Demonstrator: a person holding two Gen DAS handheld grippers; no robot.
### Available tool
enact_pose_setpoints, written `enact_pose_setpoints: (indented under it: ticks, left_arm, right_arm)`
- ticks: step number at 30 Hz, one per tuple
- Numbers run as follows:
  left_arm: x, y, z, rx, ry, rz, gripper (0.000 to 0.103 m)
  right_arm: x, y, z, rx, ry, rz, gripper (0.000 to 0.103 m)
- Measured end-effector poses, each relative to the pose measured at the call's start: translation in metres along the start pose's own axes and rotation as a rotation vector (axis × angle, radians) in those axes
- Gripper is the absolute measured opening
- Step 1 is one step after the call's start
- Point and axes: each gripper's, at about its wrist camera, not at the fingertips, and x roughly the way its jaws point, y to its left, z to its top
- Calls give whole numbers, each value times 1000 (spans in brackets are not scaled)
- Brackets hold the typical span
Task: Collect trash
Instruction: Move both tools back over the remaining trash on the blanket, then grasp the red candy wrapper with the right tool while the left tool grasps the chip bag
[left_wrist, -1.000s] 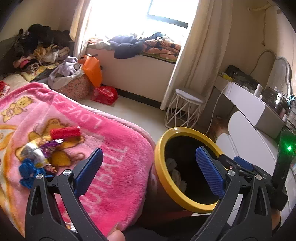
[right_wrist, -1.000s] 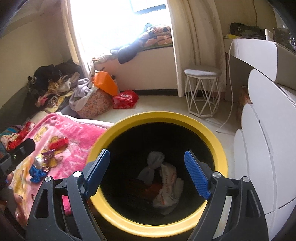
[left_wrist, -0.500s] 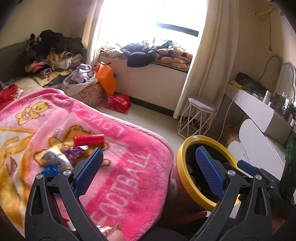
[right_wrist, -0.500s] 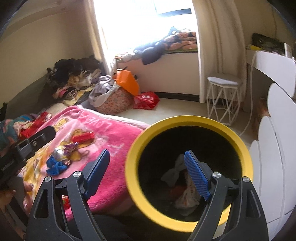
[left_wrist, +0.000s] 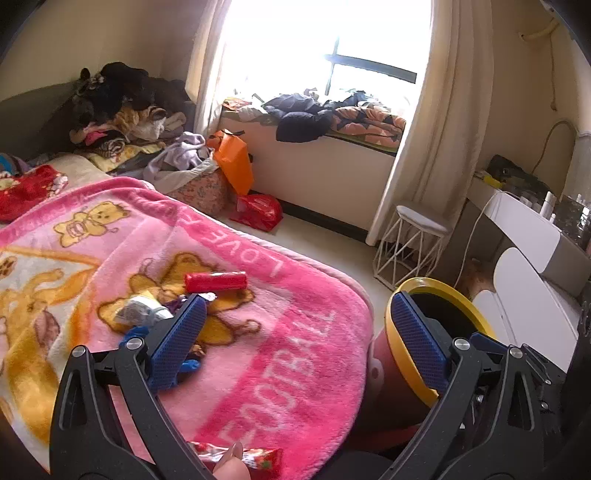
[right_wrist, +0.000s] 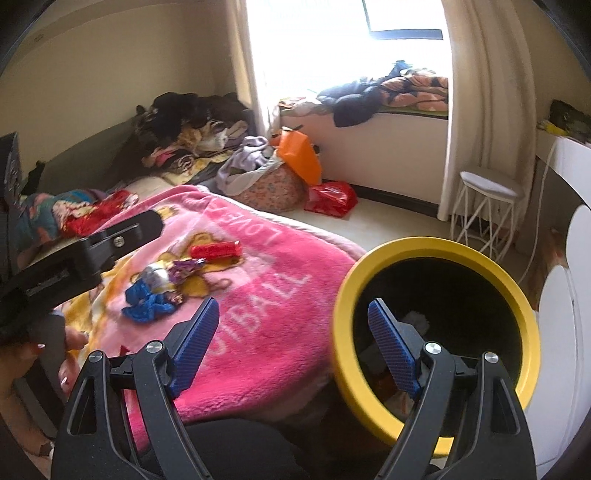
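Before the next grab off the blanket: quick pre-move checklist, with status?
1. Left hand-held gripper open and holding nothing: ok.
2. Right hand-held gripper open and holding nothing: ok.
3. Trash on the pink blanket in view: ok. Red wrapper, purple wrapper, silver wrapper and blue wrapper lie close together.
4. Pieces separated enough for a single pick: not ok for the purple, silver and blue ones, which overlap; the red wrapper lies apart.
5. Yellow-rimmed bin open and beside the bed: ok.
6. Room left in the bin: cannot tell; some trash shows inside, its depth is dark.
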Motion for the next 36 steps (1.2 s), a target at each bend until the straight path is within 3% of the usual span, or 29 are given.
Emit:
enact_pose_setpoints:
  ticks: [18, 36]
  left_arm:
    - [-6, 45, -1, -66, -5, 71, 92]
    - [-7, 109, -3, -183, 12, 166, 92]
  right_arm:
    - [15, 59, -13, -127, 69, 127, 80]
    - [44, 115, -32, -290, 236, 252, 80]
